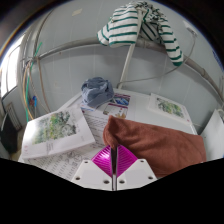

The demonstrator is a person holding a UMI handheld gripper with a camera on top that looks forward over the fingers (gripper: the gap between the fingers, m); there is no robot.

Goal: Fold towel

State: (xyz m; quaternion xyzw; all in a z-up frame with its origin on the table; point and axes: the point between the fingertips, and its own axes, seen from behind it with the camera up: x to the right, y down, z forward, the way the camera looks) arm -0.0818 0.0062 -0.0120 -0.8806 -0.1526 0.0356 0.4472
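Note:
A brown towel [155, 142] lies on the table just ahead of the fingers and spreads to their right. My gripper [115, 155] has its two magenta pads [104, 158] pressed together with only a thin seam between them. The near corner of the brown towel runs down into that seam, so the fingers are shut on the towel's edge. The part of the towel inside the pads is hidden.
Printed sheets [60, 130] cover the table left of and beyond the towel. A crumpled blue-grey cloth [96, 91] lies beyond them. A green-and-white striped cloth [140, 25] hangs on a stand [128, 62] at the back. A white wall stands behind.

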